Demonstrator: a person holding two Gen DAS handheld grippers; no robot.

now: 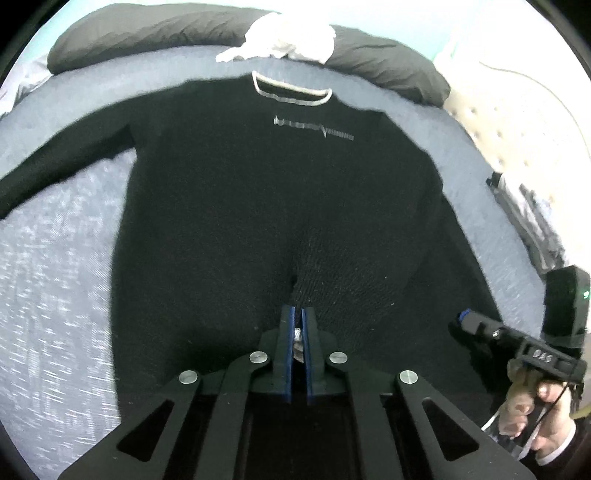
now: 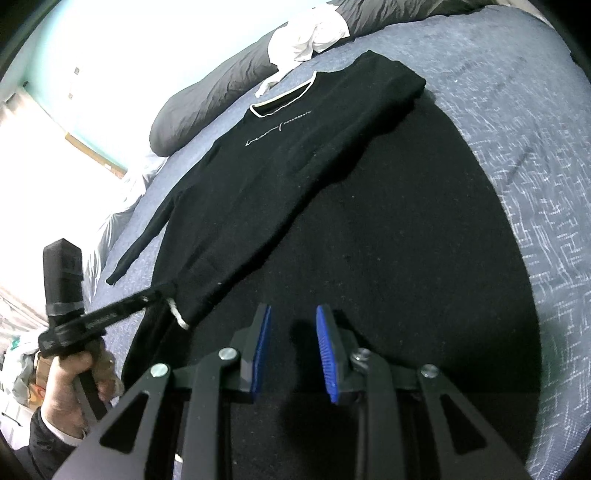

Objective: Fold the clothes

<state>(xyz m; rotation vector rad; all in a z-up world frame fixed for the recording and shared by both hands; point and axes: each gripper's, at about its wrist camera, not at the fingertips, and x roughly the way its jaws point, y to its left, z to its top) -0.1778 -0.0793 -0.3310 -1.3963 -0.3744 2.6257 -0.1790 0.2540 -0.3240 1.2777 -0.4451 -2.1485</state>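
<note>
A black sweater (image 1: 258, 203) with a white-trimmed collar (image 1: 291, 92) lies flat on the bed, front up. One sleeve (image 1: 55, 166) stretches out to the left. The other sleeve (image 2: 295, 177) is folded slantwise across the body. My left gripper (image 1: 298, 312) is shut on that sleeve's cuff, and a bit of white trim (image 1: 297, 334) shows between the pads. My right gripper (image 2: 293, 314) hovers low over the sweater's lower right part with its blue pads apart and nothing between them. It also shows in the left wrist view as the right gripper (image 1: 460, 319), held in a hand (image 1: 550, 417).
A blue-grey patterned bedcover (image 1: 55, 277) lies under the sweater. Dark grey pillows (image 1: 147, 33) and a crumpled white garment (image 1: 291, 37) sit beyond the collar. A beige tufted surface (image 1: 517, 110) borders the bed on the right. Bright window light fills the far left (image 2: 37, 166).
</note>
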